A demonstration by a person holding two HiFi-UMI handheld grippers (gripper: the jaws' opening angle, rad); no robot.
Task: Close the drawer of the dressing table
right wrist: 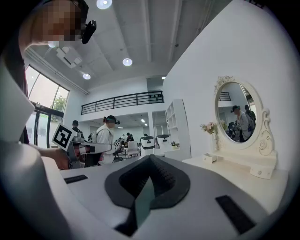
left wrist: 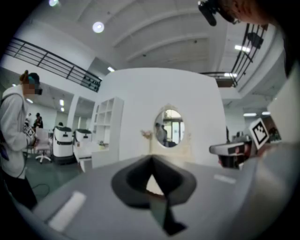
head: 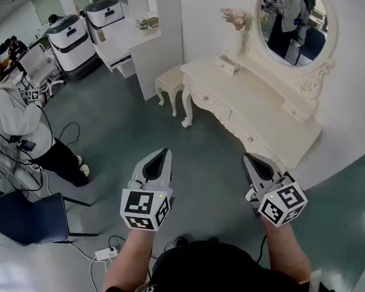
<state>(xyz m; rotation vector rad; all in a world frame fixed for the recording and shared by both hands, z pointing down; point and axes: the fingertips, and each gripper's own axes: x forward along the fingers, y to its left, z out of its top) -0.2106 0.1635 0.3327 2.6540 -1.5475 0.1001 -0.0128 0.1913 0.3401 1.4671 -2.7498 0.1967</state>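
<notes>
The white dressing table (head: 266, 110) stands against the wall at the right, with an oval mirror (head: 292, 17), a pink flower vase (head: 239, 21) and a small box (head: 228, 64) on top. Its drawer fronts (head: 228, 119) run along the near edge and look flush from here. My left gripper (head: 164, 153) and right gripper (head: 247, 158) are held level over the floor, short of the table, both shut with nothing between the jaws. The table shows far ahead in the left gripper view (left wrist: 168, 150), and beside the right gripper (right wrist: 150, 157) on its right (right wrist: 243, 171).
A white stool (head: 170, 80) stands at the table's far end. At the left stand a person in a grey top (head: 11, 118), a blue chair (head: 31, 219) and white machines (head: 71, 40). A power strip (head: 106, 252) and cables lie on the floor near my feet.
</notes>
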